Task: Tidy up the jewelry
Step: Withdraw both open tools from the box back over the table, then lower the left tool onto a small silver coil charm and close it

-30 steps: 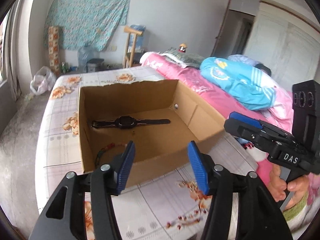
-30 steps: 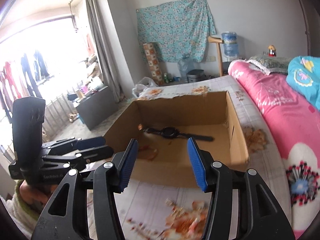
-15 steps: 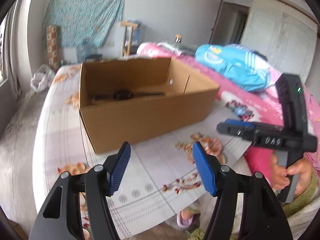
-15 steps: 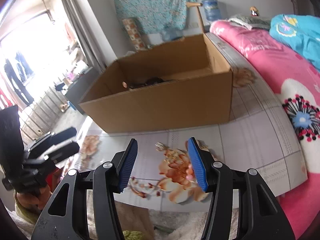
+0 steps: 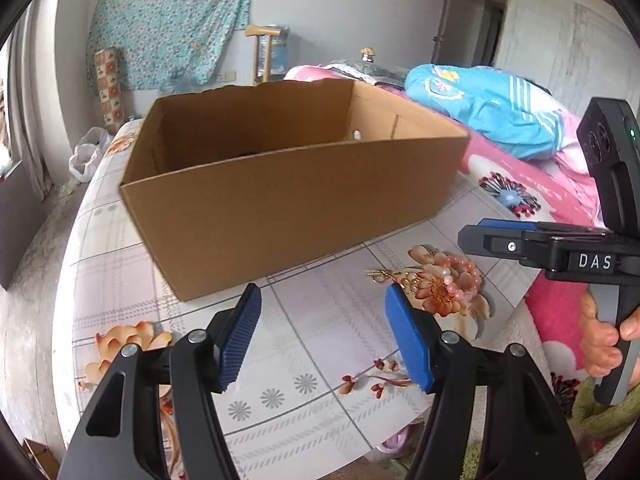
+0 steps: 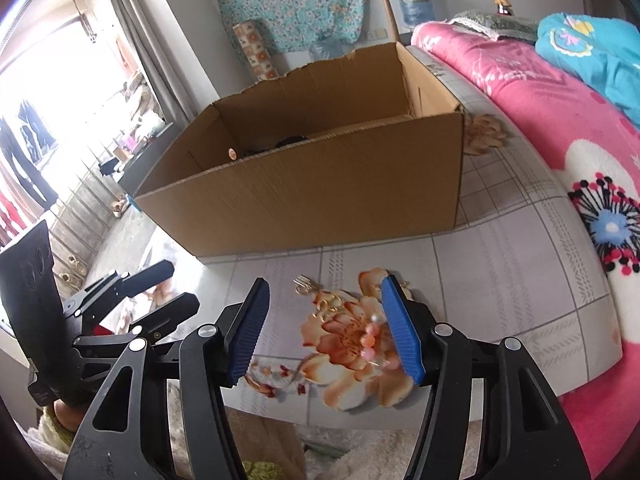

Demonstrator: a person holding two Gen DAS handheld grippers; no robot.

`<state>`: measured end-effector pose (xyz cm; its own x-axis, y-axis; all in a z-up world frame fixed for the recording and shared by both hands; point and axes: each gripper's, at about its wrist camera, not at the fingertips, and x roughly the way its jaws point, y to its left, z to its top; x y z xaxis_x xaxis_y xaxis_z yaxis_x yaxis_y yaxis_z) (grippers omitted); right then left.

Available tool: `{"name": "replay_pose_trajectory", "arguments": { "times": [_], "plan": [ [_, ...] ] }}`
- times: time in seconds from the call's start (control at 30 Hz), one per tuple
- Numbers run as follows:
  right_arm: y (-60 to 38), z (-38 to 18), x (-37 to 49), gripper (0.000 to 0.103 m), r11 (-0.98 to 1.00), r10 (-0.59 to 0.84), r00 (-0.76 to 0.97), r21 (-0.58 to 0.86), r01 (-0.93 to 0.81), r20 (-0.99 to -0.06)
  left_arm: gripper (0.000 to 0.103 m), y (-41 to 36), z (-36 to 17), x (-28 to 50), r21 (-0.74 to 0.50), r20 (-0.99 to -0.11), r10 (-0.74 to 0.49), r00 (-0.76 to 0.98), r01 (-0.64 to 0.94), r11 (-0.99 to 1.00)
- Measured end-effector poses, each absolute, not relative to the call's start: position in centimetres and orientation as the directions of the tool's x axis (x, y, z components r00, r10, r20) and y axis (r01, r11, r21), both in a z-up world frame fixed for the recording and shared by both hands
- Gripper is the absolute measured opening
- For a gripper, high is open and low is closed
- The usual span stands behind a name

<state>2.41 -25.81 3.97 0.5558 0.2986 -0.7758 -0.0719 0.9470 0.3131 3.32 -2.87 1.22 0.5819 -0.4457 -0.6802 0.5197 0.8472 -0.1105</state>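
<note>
An open brown cardboard box (image 5: 280, 196) (image 6: 320, 196) stands on the floral tablecloth. A black watch (image 6: 292, 141) inside barely shows over the near wall. A pink bead bracelet (image 5: 460, 276) (image 6: 370, 336) and a small gold piece (image 5: 376, 274) (image 6: 306, 284) lie on the cloth in front of the box. My left gripper (image 5: 322, 336) is open and empty, low over the cloth, left of the bracelet. My right gripper (image 6: 324, 332) is open and empty, just above the bracelet and gold piece; it also shows in the left wrist view (image 5: 492, 236).
The table's near edge (image 5: 320, 456) is close below both grippers. A bed with a pink quilt (image 6: 560, 128) and a blue garment (image 5: 492, 116) runs along the right side. The left gripper appears at the left of the right wrist view (image 6: 152, 292).
Both grippers have dropped and pulled back from over the box to low above the cloth in front of it. The bracelet and gold piece have come into view. Both stay open.
</note>
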Motion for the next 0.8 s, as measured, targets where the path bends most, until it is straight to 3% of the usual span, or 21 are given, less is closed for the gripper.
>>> {"name": "replay_pose_trajectory", "arguments": {
  "times": [0.37,0.53,0.8],
  "plan": [
    [-26.5,1.4,0.4,0.055,0.948,0.304,0.522,0.306,-0.085,-0.797,0.061,-6.7,-0.9,3.2,-0.092,-0.702,-0.485,0.522,0.608,0.789],
    [-25.7,1.4,0.8,0.054,0.948,0.309,0.549,0.295,-0.116,-0.777,0.035,-8.3,-1.3,4.6,-0.061,-0.718,-0.467,0.516,0.622,0.781],
    [-26.4,0.7,1.7,0.054,0.937,0.331,0.559,0.334,-0.101,-0.76,0.02,-11.0,-2.2,6.0,-0.046,-0.751,-0.461,0.472,0.659,0.75]
  ]
}}
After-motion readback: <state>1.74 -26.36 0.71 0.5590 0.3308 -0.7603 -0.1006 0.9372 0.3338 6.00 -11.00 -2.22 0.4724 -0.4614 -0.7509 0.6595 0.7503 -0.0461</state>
